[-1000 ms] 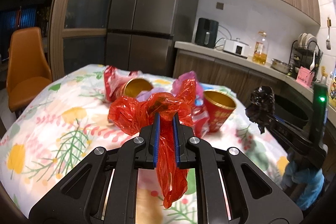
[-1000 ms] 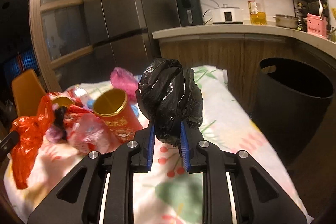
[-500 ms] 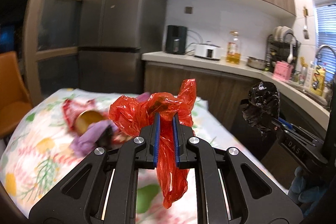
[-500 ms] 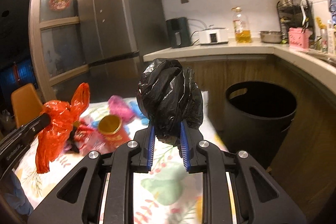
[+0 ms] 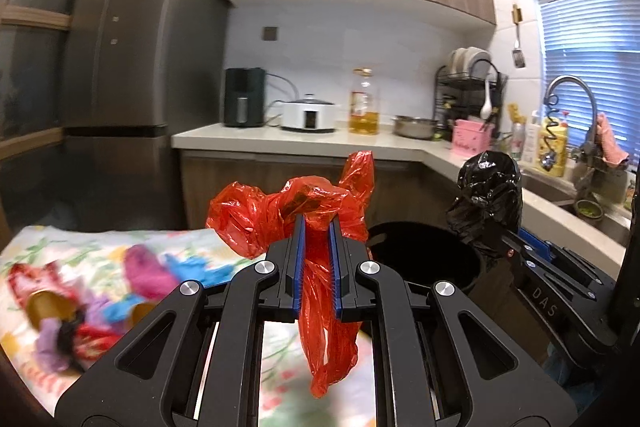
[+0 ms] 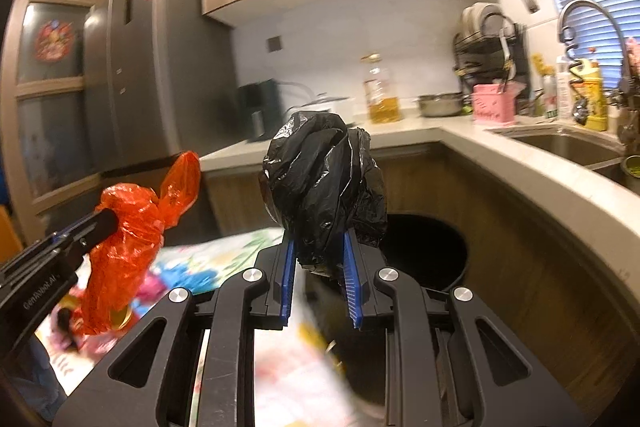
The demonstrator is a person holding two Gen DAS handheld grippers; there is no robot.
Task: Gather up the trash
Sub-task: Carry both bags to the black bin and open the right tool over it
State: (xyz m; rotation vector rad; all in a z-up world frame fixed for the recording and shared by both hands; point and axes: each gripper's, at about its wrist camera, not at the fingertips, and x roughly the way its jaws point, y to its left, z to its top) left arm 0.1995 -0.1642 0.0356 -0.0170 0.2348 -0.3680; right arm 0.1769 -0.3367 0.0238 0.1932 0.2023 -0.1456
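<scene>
From the left wrist view, the left claw [image 5: 316, 259] is pinching a crumpled red bag [image 5: 296, 215] between its blue pads, the bag's tail hanging below them. The black bin [image 5: 424, 259] is sitting just beyond and to the right of the claw, its mouth open and dark. Farther right of the bin, the right claw is gripping a wadded black bag [image 5: 488, 195]. To the left of the bin, more litter [image 5: 80, 307] is lying blurred on the flowered cloth [image 5: 100, 243]: wrappers, gold-rimmed cups, pink and blue scraps.

From the right wrist view, the right claw [image 6: 318, 267] is pressing on the black bag [image 6: 324, 187], which is bulging above the pads, with the bin [image 6: 432, 255] directly behind it. Left of the bin, the red bag [image 6: 128, 227] is hanging from the left claw.

Judging by this, neither bag is in the bin yet; both are being carried toward it. The pile on the cloth looks like it is waiting for later trips, so most of the collecting seems left.
</scene>
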